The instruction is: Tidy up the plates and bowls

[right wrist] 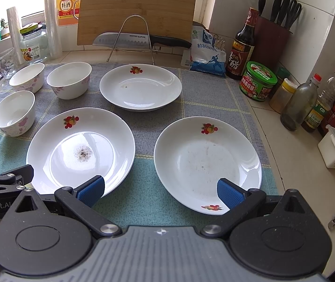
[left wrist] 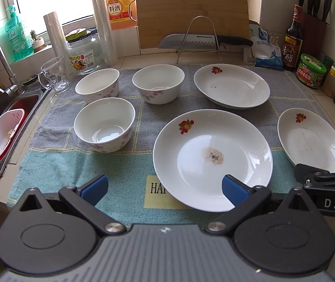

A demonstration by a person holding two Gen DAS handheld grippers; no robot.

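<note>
Plates: three, each lying flat and apart on the towel [right wrist: 205, 98]. The near-left plate [right wrist: 80, 150] carries a dried food spot, the near-right plate [right wrist: 207, 162] looks smeared, and the far plate [right wrist: 140, 87] sits behind them. None is stacked.
Bowls: three, upright and separate at the towel's left. The near bowl [left wrist: 104, 124], the far-left bowl [left wrist: 98, 84] and the middle bowl [left wrist: 158, 83] are close together but not nested.
Left claw [left wrist: 165, 188]: spread wide, empty, hovering at the near-left plate's front rim.
Right claw [right wrist: 160, 191]: spread wide, empty, hovering between the two near plates' front rims.
Progress: by the look of it, nothing is sorted yet; all stacking of plates and nesting of bowls remains.
Bench: the towel covers the middle; the sink [left wrist: 14, 108] lies to the left, the knife [right wrist: 141, 40] and cutting board [right wrist: 136, 9] stand behind.
</note>
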